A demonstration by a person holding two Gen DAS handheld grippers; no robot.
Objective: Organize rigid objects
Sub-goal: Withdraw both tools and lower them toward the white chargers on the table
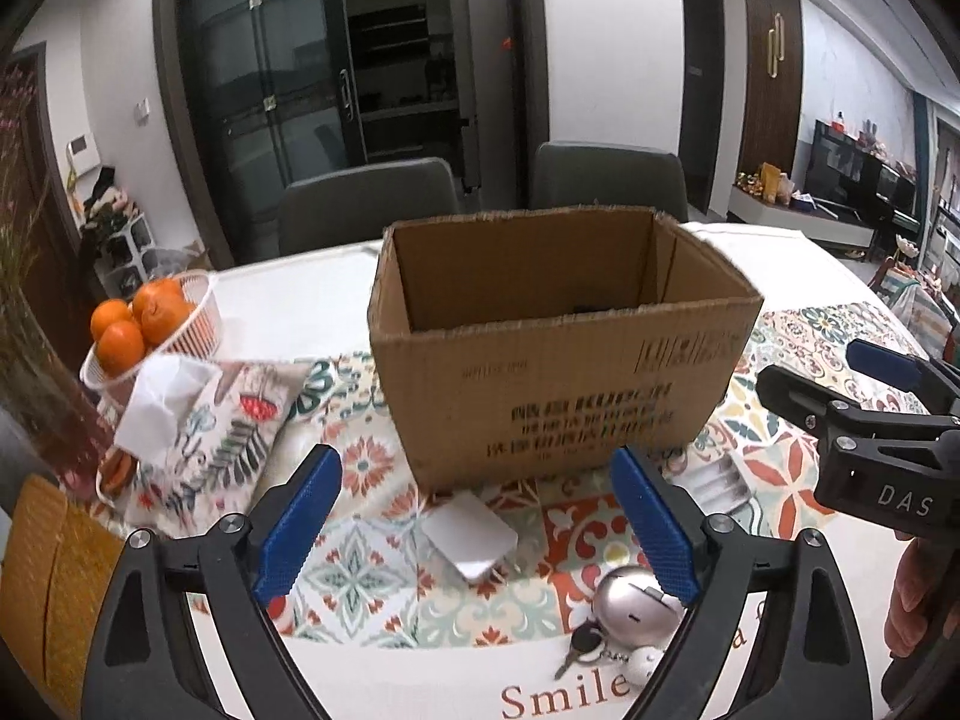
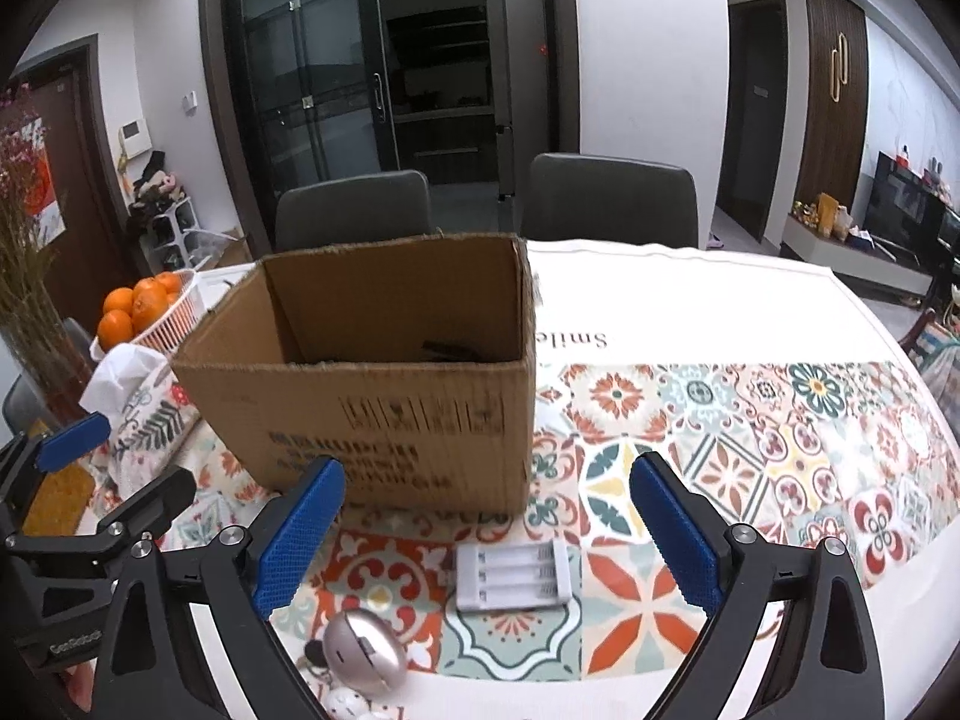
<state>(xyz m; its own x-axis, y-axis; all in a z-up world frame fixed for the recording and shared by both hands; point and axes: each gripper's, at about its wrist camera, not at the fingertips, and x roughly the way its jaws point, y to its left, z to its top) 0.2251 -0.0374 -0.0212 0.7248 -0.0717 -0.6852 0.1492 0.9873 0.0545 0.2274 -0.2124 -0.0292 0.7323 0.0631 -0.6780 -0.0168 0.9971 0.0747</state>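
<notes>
On the counter (image 2: 720,300) before me the box (image 1: 558,354) stands at centre, two chairs (image 1: 366,204) behind it, oranges (image 1: 141,318) left; before the box lie a pad (image 1: 471,537), a charger (image 2: 513,576) and keys (image 1: 585,645)

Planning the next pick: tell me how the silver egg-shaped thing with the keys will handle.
The silver egg-shaped case looks smooth and rounded, so it would likely slip or roll between flat pads. The key and white ball seem chained to it and would probably dangle.
</notes>
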